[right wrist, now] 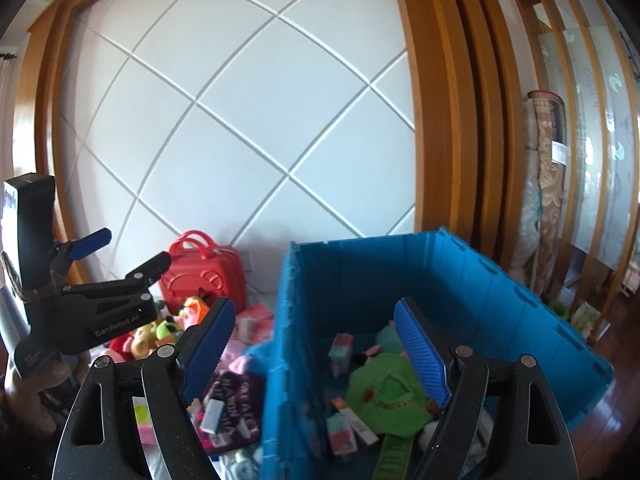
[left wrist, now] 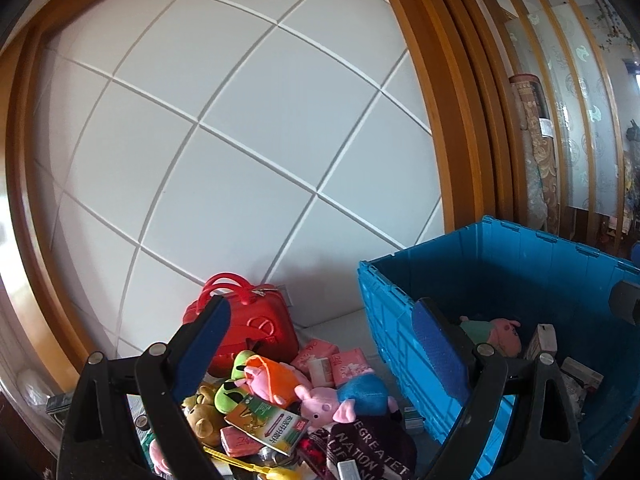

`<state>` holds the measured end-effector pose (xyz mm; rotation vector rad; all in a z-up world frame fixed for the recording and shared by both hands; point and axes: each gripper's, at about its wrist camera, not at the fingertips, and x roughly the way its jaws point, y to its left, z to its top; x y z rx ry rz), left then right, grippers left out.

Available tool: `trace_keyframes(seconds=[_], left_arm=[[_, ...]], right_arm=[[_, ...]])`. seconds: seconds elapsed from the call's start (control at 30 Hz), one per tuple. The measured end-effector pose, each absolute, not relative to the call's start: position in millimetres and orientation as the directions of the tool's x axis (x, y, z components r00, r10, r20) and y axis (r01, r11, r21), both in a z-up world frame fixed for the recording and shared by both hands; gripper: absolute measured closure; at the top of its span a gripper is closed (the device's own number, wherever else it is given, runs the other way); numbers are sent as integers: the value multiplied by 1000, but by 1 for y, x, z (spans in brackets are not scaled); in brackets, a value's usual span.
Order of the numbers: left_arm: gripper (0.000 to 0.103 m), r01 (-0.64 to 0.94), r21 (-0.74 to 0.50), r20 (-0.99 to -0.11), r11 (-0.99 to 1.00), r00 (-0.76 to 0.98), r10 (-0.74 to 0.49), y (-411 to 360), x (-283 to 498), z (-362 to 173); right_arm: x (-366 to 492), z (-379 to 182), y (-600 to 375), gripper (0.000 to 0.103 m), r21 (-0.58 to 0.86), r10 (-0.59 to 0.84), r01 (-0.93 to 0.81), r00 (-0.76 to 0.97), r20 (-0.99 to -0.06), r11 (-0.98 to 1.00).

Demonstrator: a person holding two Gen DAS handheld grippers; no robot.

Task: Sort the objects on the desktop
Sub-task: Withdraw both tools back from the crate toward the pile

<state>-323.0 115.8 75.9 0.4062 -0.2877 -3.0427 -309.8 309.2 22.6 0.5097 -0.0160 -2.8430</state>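
A heap of toys lies left of the blue crate (left wrist: 500,264): a red case (left wrist: 248,328), a pig plush in blue (left wrist: 344,400), an orange and pink plush (left wrist: 272,376), a green carton (left wrist: 268,424), pink tissue packs (left wrist: 348,364) and a lettered dark cloth (left wrist: 372,448). My left gripper (left wrist: 320,344) hangs open above the heap with nothing between its fingers; the right wrist view shows it (right wrist: 128,250) at the left. My right gripper (right wrist: 316,320) is open and empty over the left wall of the crate (right wrist: 480,272). Inside lie a green plush (right wrist: 384,396), a pig plush (left wrist: 500,332) and small boxes.
A white panelled wall (left wrist: 240,140) in a wooden frame stands close behind the heap and the crate. To the right are a rolled carpet (right wrist: 552,168), a wooden lattice screen (right wrist: 592,120) and dark wood floor (right wrist: 616,420).
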Motion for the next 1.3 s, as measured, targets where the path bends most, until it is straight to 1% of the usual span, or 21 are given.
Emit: trace_keyframes(seconds=[0.1, 0.17, 0.27, 0.4, 0.5, 0.6, 0.67, 0.83, 0.93, 1.0, 1.13, 1.3], left_arm=[[9, 64, 172, -245, -983, -964, -106, 96, -313, 77], [5, 64, 161, -238, -985, -966, -101, 86, -307, 77], [4, 72, 158, -219, -985, -970, -106, 76, -300, 76], [4, -19, 121, -234, -993, -972, -10, 68, -295, 72], [4, -87, 97, -218, -991, -974, 64, 69, -287, 64], [2, -118, 98, -222, -988, -971, 94, 77, -276, 56], [0, -142, 101, -231, -985, -966, 116, 84, -265, 53], [0, -153, 114, -208, -982, -970, 127, 103, -226, 51], [0, -134, 67, -203, -989, -972, 118, 110, -205, 48], [3, -122, 45, -201, -992, -973, 111, 114, -191, 46], [6, -98, 42, -193, -994, -977, 88, 128, -163, 43], [6, -112, 70, -187, -991, -978, 98, 147, -141, 47]], right_arm=[[-302, 23, 289, 20, 50, -262, 260, -906, -331, -964], [-295, 23, 276, 20, 46, -267, 267, -907, -324, -963], [-281, 22, 260, 20, 31, -255, 259, -916, -310, -965], [-257, 21, 252, 20, 28, -205, 205, -938, -281, -978], [-234, 18, 252, 20, 20, -146, 146, -959, -244, -989], [-208, 13, 257, 20, 3, -85, 86, -977, -196, -996], [-195, 10, 262, 19, 4, -78, 79, -979, -186, -997], [-170, 9, 280, 19, 33, -97, 92, -978, -186, -995], [-149, 6, 299, 19, 29, -80, 76, -977, -199, -997], [-131, 4, 312, 19, 24, -67, 63, -976, -208, -998], [-103, 2, 338, 19, 23, -61, 57, -974, -216, -998], [-80, 5, 352, 19, 12, -78, 77, -975, -208, -997]])
